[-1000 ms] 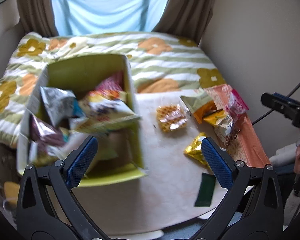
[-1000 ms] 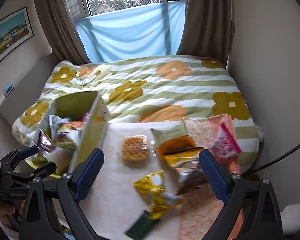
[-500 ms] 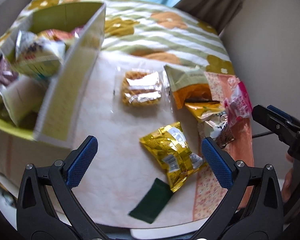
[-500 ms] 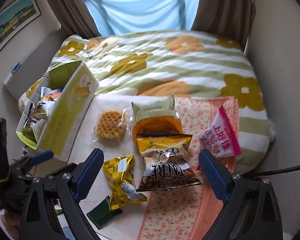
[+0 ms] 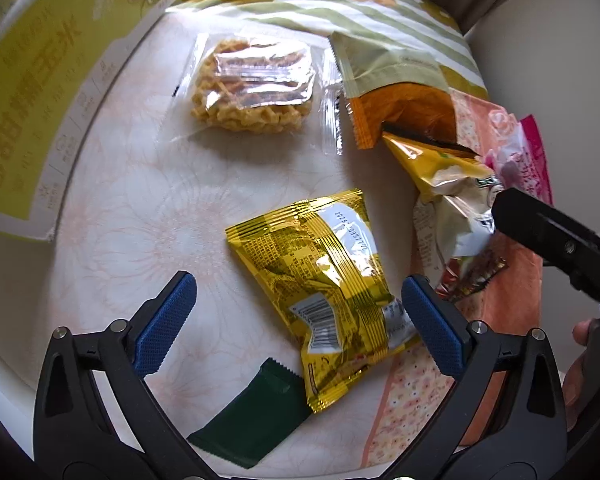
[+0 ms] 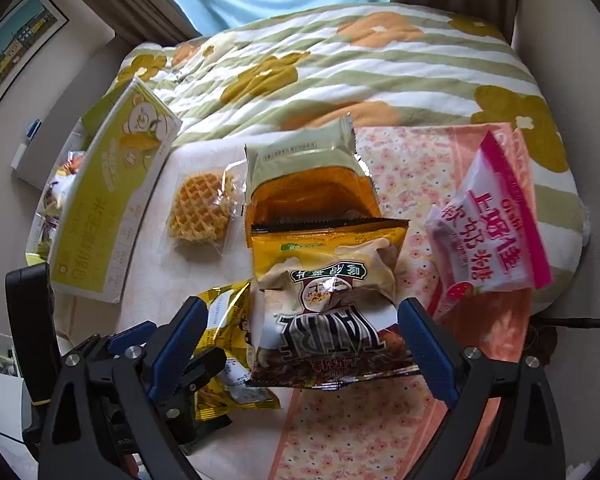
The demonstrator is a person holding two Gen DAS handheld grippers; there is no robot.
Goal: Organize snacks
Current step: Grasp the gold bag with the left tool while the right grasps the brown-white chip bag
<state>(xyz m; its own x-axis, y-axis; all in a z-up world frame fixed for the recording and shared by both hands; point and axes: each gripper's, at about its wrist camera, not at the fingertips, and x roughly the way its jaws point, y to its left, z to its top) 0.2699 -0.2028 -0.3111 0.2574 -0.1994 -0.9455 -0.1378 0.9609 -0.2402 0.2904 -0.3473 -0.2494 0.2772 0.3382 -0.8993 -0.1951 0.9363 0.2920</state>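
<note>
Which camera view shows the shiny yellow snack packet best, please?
The left wrist view shows the yellow snack packet best: nearly whole, with barcode and date print, lying between the jaws of the left gripper. In the right wrist view, that gripper and a brown snack bag hide much of it.

yellow packet (image 5: 324, 292): a printed date code starting "2025", the remaining digits too small to be sure of; a barcode below it
brown and yellow bag (image 6: 328, 300): large letters "TATRI" seen upside down, with Chinese characters above them that I cannot read surely
pink bag (image 6: 488, 232): large pink Chinese characters and a small word "Oishi" at its top edge
green box (image 5: 28, 92): yellow Chinese characters along its side, not legible
</note>
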